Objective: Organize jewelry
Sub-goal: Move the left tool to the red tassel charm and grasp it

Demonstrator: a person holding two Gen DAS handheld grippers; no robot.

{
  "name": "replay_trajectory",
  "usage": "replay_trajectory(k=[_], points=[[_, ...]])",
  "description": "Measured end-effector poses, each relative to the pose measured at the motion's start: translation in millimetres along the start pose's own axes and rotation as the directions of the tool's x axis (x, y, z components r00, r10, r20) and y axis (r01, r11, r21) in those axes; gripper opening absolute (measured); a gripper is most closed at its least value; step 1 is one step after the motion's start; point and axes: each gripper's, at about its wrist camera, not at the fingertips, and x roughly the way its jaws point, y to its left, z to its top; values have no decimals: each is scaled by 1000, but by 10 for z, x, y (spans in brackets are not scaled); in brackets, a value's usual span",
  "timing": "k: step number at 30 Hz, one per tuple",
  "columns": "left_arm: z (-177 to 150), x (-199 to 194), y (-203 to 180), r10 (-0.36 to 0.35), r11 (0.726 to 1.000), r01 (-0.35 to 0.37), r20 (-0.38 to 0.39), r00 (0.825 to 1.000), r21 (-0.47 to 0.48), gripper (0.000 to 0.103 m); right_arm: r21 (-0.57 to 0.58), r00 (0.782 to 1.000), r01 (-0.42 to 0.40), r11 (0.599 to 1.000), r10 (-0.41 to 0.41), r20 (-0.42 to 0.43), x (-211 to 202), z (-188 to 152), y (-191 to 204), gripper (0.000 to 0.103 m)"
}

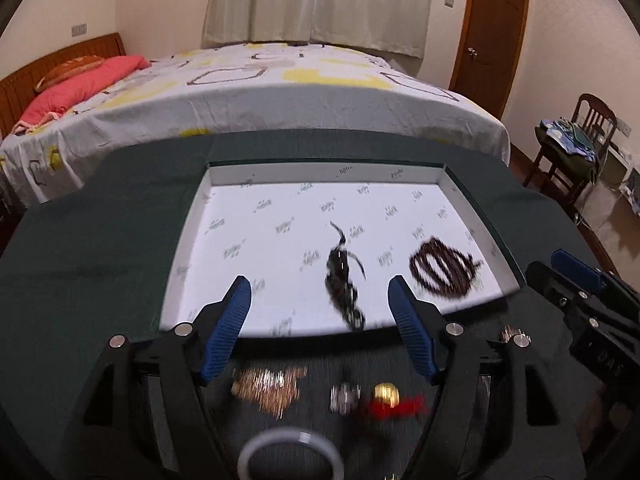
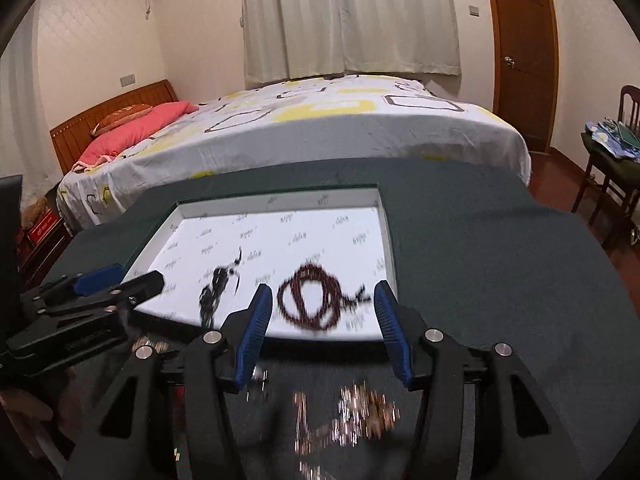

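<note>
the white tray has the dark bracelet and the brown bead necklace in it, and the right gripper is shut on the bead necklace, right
Not quite. The right gripper is open with nothing between its fingers; the brown bead necklace lies loose in the white tray, as the right wrist view shows. The rest holds: the dark bracelet is in the tray too.

Shallow white printed-paper-lined tray (image 1: 224, 184) on dark green cloth — holds two pieces, apart: a dark bracelet with trailing cords (image 1: 342, 280) near the middle front, and a coiled dark red-brown bead strand (image 1: 442, 270) towards the right. Loose on the cloth before the tray — a heap of rose-gold chain (image 1: 268, 390), a small silver piece (image 1: 344, 398), a gold bead on red cord (image 1: 390, 400) and a pale bangle (image 1: 290, 454), all blurred.
</note>
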Motion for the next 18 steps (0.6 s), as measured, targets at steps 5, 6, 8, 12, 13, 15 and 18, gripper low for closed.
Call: replay_trajectory(k=[5,6,8,12,13,15,18], points=[[-347,-308,-3,-2,1000,2,-5,1000,-6,69,-9,1000,2,1000,-2,-23,-203,-267,2,52],[-414,-346,-4,0,1000,0,-8,1000,-4,69,-6,1000,0,1000,0,-32,-242,-336,-5,52],[-547,-426,-12,0,1000,0,-15,1000,-3,69,1,999,-4,1000,4,-41,-294,-430,-28,52],[-797,-548,-38,15,1000,-15,-20,1000,15,69,1,998,-4,1000,4,-57,-374,-596,-36,52],[-854,-562,-45,26,999,-26,-21,999,22,68,3,998,-4,1000,4,-63,-387,-635,-38,52],[-968,-580,-43,25,999,-25,-35,999,24,66,4,997,-6,1000,6,-74,-408,-702,-41,52],[-1106,-570,-75,9,1000,-7,-65,998,29,56,6,997,-7,1000,7,-83,-450,-796,-43,52]])
